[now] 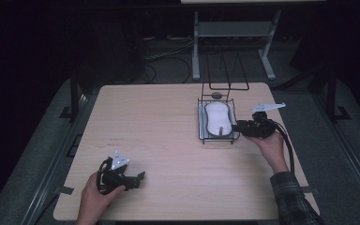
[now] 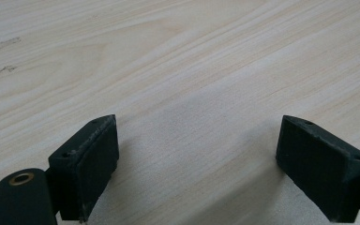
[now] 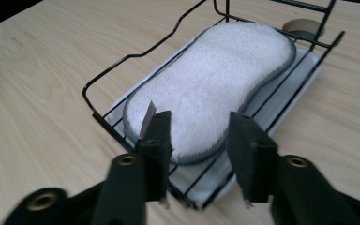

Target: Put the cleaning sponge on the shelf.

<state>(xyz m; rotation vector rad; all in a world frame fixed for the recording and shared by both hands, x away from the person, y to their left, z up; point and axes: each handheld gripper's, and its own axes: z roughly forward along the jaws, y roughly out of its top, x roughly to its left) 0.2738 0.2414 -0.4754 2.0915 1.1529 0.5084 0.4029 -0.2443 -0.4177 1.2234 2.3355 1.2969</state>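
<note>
A white, grey-edged sponge [image 1: 216, 118] [image 3: 215, 79] lies flat in a black wire rack [image 1: 200, 137] [image 3: 122, 61] with a white tray under it, right of the table's middle. My right gripper [image 1: 236, 127] [image 3: 199, 140] sits at the rack's near right end, open, with its jaws either side of the sponge's near end; I cannot tell if they touch it. A small brown tag [image 3: 147, 117] sticks up by one jaw. My left gripper [image 1: 140, 178] [image 2: 197, 159] rests open over bare wood at the front left, with nothing between its jaws.
The wooden table [image 1: 159, 126] has wide bare room left of the rack. A small round disc [image 1: 216, 95] [image 3: 304, 27] lies just behind the rack, under its tall wire loops [image 1: 227, 70]. Beyond the table stand a metal frame [image 1: 234, 33] and floor cables.
</note>
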